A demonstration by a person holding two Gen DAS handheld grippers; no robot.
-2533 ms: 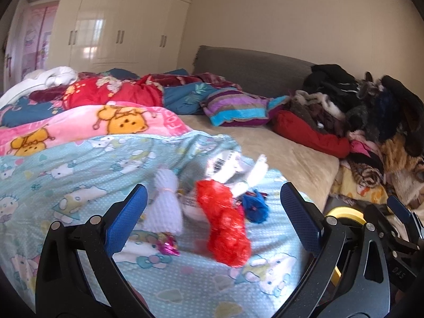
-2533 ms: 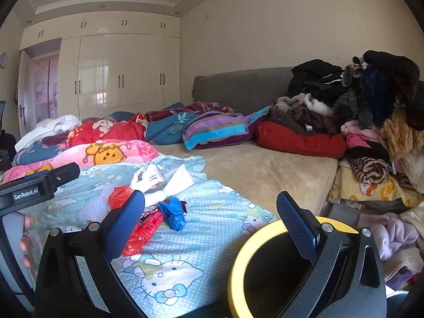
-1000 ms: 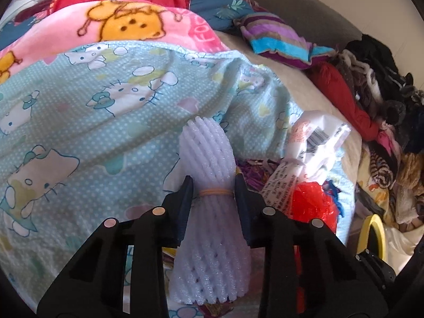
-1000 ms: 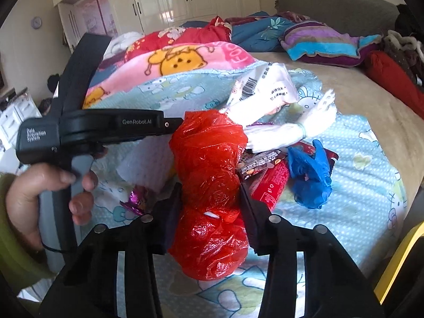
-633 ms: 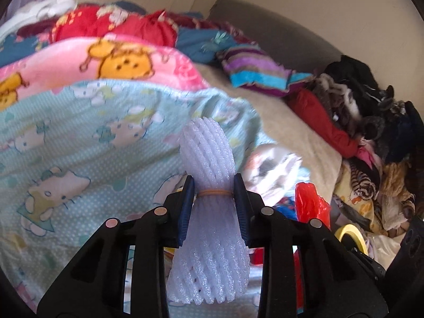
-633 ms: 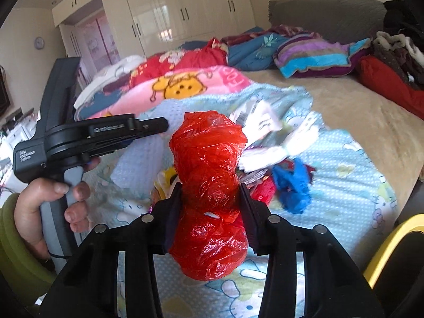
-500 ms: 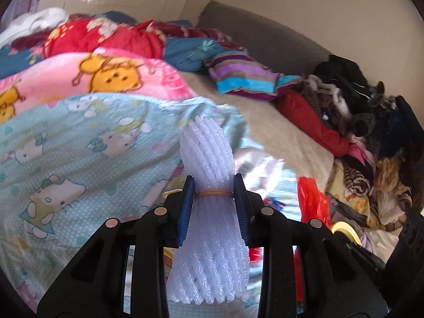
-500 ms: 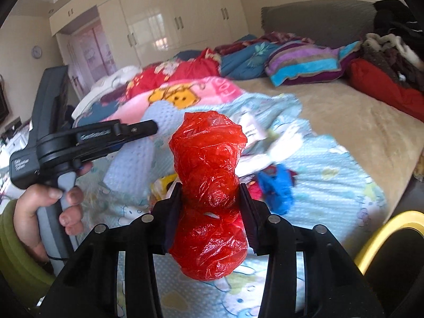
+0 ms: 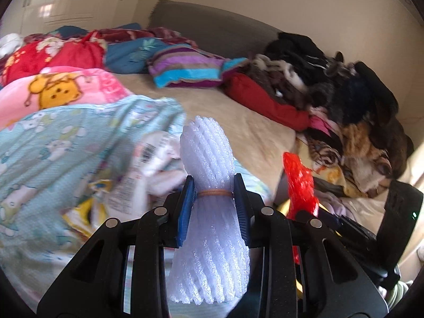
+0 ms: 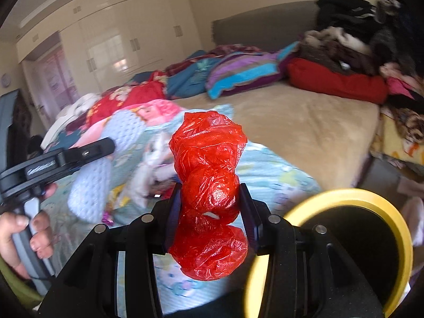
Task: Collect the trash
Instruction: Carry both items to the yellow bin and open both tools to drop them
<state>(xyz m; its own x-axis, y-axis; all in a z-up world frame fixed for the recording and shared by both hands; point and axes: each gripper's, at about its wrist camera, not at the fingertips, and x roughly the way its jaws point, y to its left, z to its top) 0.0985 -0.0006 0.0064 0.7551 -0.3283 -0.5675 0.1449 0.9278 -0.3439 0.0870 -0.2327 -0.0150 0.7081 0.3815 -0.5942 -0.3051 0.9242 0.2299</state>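
Observation:
My left gripper is shut on a white foam net roll bound with a rubber band, held above the bed. My right gripper is shut on a crumpled red plastic bag. The red bag also shows in the left wrist view at the right. The left gripper and foam roll show in the right wrist view at the left. A bin with a yellow rim stands at the lower right, beside the bed. More trash, a white wrapper with a barcode, lies on the blue blanket.
The bed holds a blue cartoon blanket, a pink blanket, a striped pillow and a heap of clothes at the right. A bare beige mattress area lies in the middle. Wardrobes stand behind.
Both grippers have swung right, away from the trash pile, each still holding its item. The yellow-rimmed bin has come further into the right wrist view.

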